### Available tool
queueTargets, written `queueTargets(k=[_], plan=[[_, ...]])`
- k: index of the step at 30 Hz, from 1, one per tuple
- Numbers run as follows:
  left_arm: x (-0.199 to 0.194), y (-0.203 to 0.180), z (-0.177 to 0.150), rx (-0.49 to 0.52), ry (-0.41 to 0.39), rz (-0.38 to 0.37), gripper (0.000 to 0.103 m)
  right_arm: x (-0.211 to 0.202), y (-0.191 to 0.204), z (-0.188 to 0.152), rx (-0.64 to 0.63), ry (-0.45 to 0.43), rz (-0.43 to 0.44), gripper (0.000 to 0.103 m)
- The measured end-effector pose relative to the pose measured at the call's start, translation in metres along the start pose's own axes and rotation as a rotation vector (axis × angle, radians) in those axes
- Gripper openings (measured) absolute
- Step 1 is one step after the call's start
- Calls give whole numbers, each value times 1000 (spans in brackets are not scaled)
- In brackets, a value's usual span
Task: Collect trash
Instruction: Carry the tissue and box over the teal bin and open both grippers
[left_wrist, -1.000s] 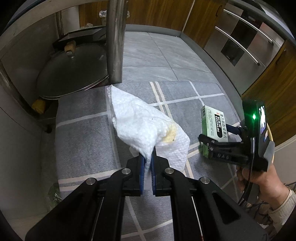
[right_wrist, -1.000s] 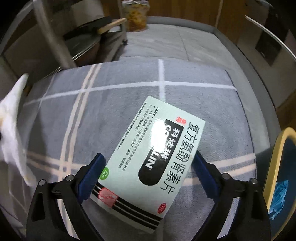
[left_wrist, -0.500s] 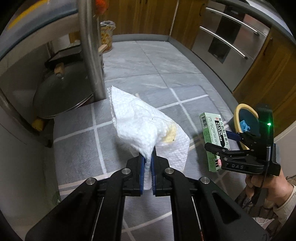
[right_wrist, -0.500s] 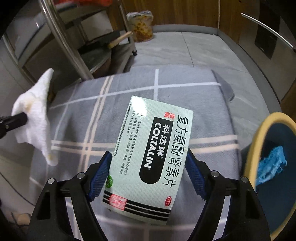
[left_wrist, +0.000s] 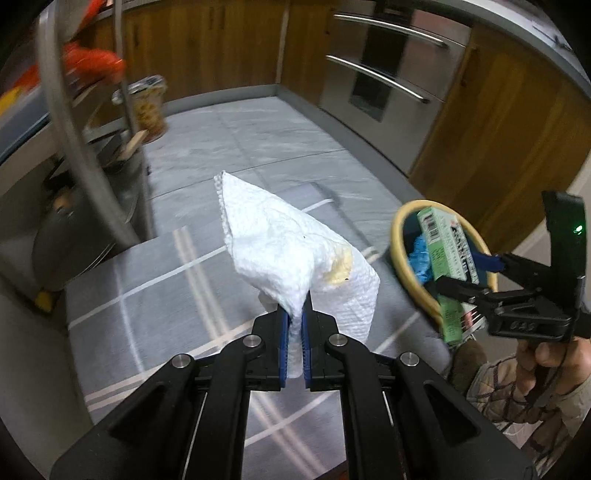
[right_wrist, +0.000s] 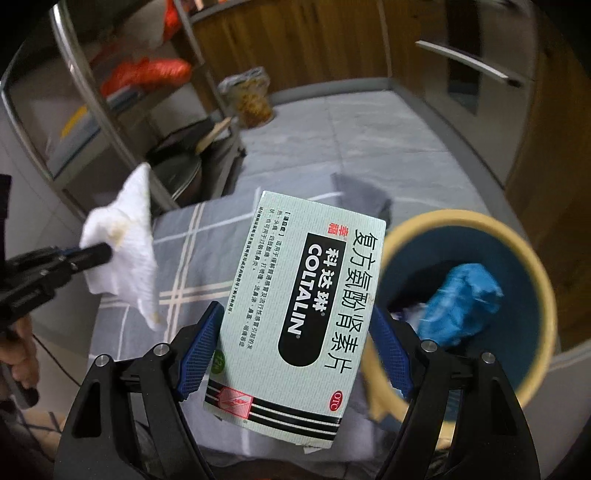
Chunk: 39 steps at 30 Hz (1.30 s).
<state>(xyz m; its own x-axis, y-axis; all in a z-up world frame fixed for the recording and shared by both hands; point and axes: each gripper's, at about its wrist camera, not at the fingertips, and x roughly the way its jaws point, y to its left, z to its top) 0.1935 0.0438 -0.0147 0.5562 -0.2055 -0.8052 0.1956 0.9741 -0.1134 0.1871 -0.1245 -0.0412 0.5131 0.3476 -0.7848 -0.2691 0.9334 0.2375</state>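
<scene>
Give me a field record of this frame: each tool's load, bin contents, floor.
left tool: shut on stained white paper towel
right tool: clamps green medicine box by its long edges
bin: yellow rim, dark inside, right of the box
bin contents: crumpled blue item
floor: grey plaid mat on grey tiles
pending: neither item in the bin yet

Medicine box (right_wrist: 295, 314) lower corners: hidden behind the right gripper's blue pads (right_wrist: 197, 354).
Trash bin (right_wrist: 532, 254) near rim: covered by the box and gripper.
Bin contents: blue wad (right_wrist: 463, 306) blurred.
Shelf items: orange bag (left_wrist: 92, 62) smeared.
</scene>
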Motion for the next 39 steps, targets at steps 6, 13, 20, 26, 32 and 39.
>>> queueTargets(k=[6,13,20,26,32,39], plan=[[12,-47,18,66,-11,-56,5,-39,-48,-12,84,-66,-26,79],[36,-110,37,141,-8,-129,5,-58,-108,-28,194,-100,-56,79],[67,-158,44,211,22,-165,5,-64,-147,-33,295,-126,-42,79],[97,-184,47,250,44,-186,6,-57,-164,-29,331,-127,-35,79],[128,-197,43,267,89,-194,6,-36,-173,-21,350,-96,-37,79],[157,-203,43,277,130,-194,7,-12,-185,-20,372,-40,-61,79]])
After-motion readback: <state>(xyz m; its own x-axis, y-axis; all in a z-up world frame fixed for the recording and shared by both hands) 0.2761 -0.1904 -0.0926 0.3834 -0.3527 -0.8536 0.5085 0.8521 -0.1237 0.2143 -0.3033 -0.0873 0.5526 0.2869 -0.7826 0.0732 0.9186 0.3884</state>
